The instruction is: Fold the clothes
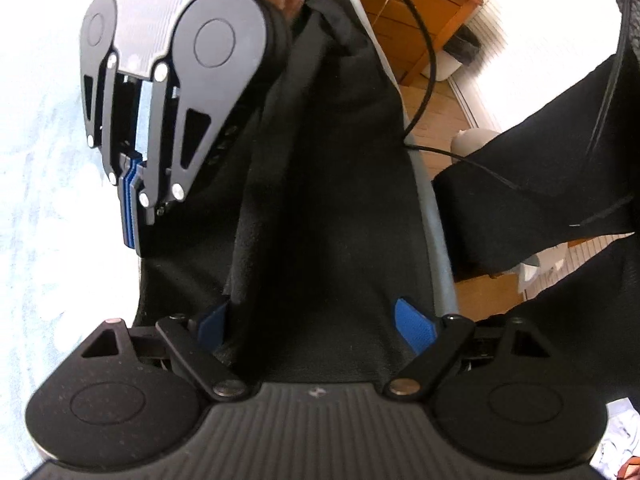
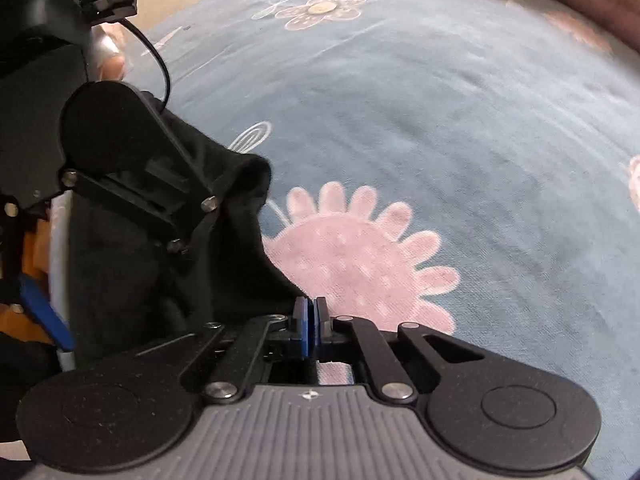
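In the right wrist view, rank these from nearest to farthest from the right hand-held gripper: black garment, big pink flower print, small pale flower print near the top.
1. Black garment: pinched at the right hand-held gripper, left side.
2. Big pink flower print: just ahead, centre.
3. Small pale flower print: far, top.
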